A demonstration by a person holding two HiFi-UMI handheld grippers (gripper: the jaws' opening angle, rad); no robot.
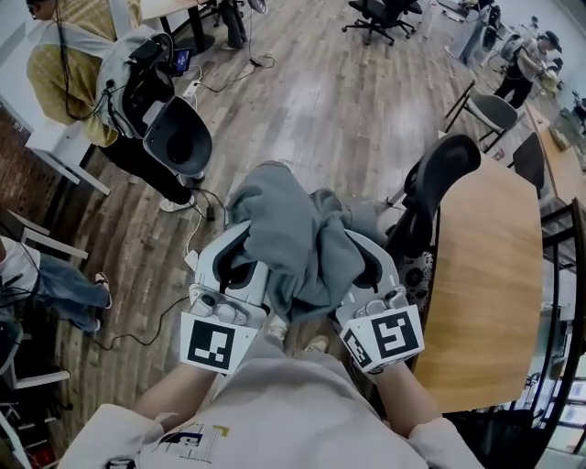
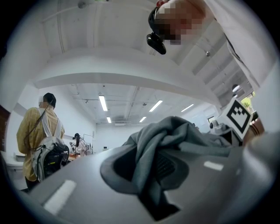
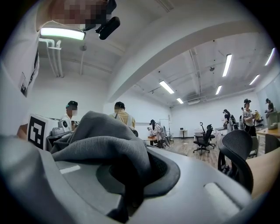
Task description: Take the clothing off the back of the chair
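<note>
A grey garment (image 1: 293, 240) hangs bunched between my two grippers, above the wooden floor. My left gripper (image 1: 245, 256) is shut on its left part; cloth (image 2: 175, 135) runs down between the jaws in the left gripper view. My right gripper (image 1: 366, 264) is shut on its right part, with cloth (image 3: 105, 140) pinched between the jaws in the right gripper view. The black mesh chair (image 1: 441, 179) stands just right of the garment, its back close to my right gripper. I cannot tell whether the cloth still touches the chair. The fingertips are hidden under the fabric.
A wooden table (image 1: 485, 275) lies at the right, beside the chair. A person with a grey backpack (image 1: 137, 73) stands at the upper left next to a white-and-black chair (image 1: 179, 136). More office chairs (image 1: 380, 16) and people stand at the far end. Cables (image 1: 183, 302) lie on the floor.
</note>
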